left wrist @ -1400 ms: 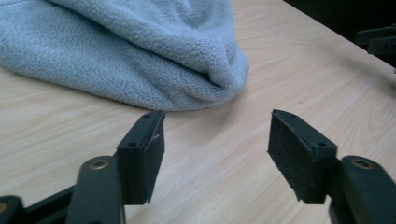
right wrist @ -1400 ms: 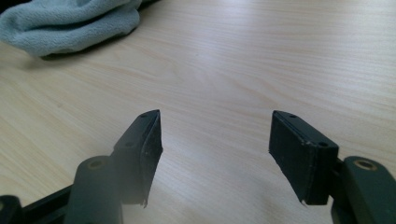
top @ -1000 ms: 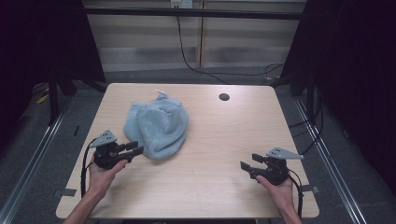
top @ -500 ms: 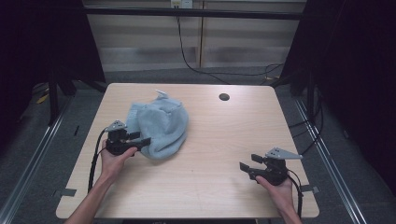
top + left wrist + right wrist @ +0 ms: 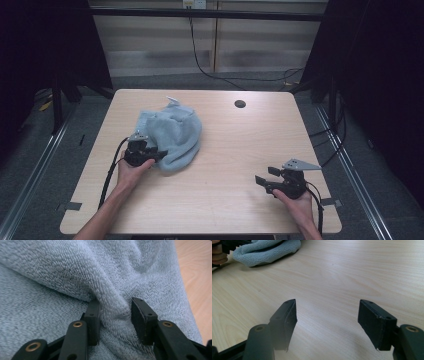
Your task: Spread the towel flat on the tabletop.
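With the left gripper (image 5: pixel 113 315) fingers just closing on a fold at the near left edge of the crumpled blue towel (image 5: pixel 172 134), squeeze fully before lifting, while the right gripper (image 5: pixel 328 322), fingers spread, waits well right of the towel on the table (image 5: pixel 240 150).

One light blue towel (image 5: pixel 172 134) is lying crumpled on the far left part of one wooden table (image 5: pixel 240 150). Two grippers are showing: the left gripper (image 5: pixel 152 155) at the towel's near edge, the right gripper (image 5: pixel 264 181) near right. One dark round hole (image 5: pixel 240 104) is sitting far right.
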`<state>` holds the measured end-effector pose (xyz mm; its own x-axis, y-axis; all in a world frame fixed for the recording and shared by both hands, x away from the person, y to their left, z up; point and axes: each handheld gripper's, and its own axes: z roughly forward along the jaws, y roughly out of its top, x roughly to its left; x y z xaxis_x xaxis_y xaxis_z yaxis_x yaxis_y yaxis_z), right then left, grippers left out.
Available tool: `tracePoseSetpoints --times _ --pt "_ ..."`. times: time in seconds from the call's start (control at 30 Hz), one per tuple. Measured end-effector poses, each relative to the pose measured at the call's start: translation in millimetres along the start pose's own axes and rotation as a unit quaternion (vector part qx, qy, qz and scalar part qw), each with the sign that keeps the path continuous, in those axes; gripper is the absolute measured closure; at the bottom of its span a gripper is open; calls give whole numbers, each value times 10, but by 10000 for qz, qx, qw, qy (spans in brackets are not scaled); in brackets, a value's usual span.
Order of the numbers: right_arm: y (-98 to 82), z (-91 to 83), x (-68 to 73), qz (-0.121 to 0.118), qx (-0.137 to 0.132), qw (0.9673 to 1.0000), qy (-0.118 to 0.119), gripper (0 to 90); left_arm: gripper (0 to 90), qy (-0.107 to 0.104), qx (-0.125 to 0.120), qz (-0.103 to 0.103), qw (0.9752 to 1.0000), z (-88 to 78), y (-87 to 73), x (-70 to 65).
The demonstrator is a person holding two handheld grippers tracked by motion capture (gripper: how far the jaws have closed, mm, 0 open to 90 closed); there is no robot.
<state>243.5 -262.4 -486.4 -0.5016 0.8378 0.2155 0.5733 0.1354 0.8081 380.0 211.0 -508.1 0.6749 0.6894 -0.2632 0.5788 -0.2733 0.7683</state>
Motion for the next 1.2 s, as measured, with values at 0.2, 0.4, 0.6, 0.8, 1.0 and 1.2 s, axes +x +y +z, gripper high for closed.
tracePoseSetpoints --times 0.2,0.4,0.6,0.8,1.0,1.2 --pt "2 25 18 -31 67 10000 54 315 640 -246 55 126 9996 -59 -99 -167" --pt "25 35 79 -65 95 9999 121 315 639 -516 226 379 9977 -134 -226 -465" --pt "72 77 207 -263 187 9992 220 329 636 -865 476 548 9936 -272 -384 -782" --pt "172 164 348 -498 241 9978 359 363 622 -1149 685 716 9884 -408 -498 -1025" --pt "411 257 458 -673 99 9962 550 423 505 -1405 473 807 9856 -527 -458 -1062" --pt "839 441 576 -867 -151 9935 727 484 439 -1155 -150 586 9915 -553 -131 -837"
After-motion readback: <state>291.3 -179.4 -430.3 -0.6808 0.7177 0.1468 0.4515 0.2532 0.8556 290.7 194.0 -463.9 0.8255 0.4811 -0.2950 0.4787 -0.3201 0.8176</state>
